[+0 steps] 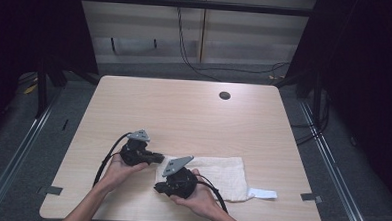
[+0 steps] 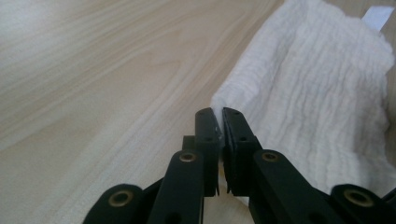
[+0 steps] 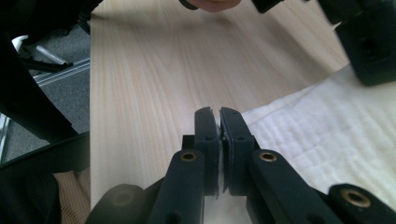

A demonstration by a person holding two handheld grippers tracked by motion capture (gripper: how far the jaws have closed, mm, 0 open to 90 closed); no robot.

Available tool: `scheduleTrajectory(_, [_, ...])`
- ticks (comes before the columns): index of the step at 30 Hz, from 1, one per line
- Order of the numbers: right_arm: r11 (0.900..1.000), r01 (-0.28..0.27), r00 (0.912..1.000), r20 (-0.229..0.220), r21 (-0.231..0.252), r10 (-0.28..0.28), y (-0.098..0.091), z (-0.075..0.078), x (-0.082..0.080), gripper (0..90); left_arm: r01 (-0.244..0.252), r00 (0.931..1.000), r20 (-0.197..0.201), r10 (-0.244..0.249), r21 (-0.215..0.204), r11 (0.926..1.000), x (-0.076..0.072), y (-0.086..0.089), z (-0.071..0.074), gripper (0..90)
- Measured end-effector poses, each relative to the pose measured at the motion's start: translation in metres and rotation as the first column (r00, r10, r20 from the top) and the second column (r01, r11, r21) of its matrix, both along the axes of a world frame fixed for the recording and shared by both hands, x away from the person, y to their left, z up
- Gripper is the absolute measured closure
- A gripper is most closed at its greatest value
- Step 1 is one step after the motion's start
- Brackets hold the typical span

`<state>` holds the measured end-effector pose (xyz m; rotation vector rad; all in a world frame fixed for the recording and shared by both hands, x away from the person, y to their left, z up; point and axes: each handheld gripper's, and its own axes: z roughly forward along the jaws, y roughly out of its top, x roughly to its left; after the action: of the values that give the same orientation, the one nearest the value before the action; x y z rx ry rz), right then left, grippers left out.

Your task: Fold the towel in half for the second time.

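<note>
A white towel [image 1: 216, 174] lies folded flat near the table's front edge, right of centre. My left gripper [image 1: 161, 158] points right at the towel's far left corner. In the left gripper view its jaws [image 2: 220, 114] stand together with a fold of the towel [image 2: 317, 93] pinched between them. My right gripper [image 1: 157, 188] sits at the towel's near left corner. In the right gripper view its jaws [image 3: 219, 113] are closed, with the towel's edge [image 3: 327, 126] running in between them.
The light wooden table [image 1: 184, 110] has a dark round hole [image 1: 224, 95] at its back right. A white label [image 1: 265, 194] sticks out of the towel's right end. Dark floor and metal rails surround the table.
</note>
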<state>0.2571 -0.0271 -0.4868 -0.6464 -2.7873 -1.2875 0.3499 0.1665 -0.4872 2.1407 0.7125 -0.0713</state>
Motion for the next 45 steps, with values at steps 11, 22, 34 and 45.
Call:
scheduleTrajectory(11, [0.9983,0.012,0.9999,0.009,0.057,-0.012,-0.008,0.019,0.002,86.8,-0.011,0.9999,-0.014,0.010,-0.042,0.9991,0.005,0.008,0.009,85.8])
scheduleTrajectory(22, [0.9966,-0.011,0.9995,0.031,0.082,0.009,-0.003,0.037,0.010,86.8,-0.043,0.9990,0.004,0.044,-0.037,0.9984,0.003,0.012,0.027,85.8])
scheduleTrajectory(34, [0.9907,-0.026,0.9988,0.044,0.134,0.021,0.004,0.057,0.014,86.9,-0.074,0.9966,0.029,0.077,-0.091,0.9931,0.008,0.023,0.051,85.8])
scheduleTrajectory(45, [0.9799,-0.044,0.9951,0.095,0.195,0.025,0.023,0.078,0.013,87.1,-0.087,0.9937,0.067,0.089,-0.036,0.9956,0.007,0.030,0.079,85.9])
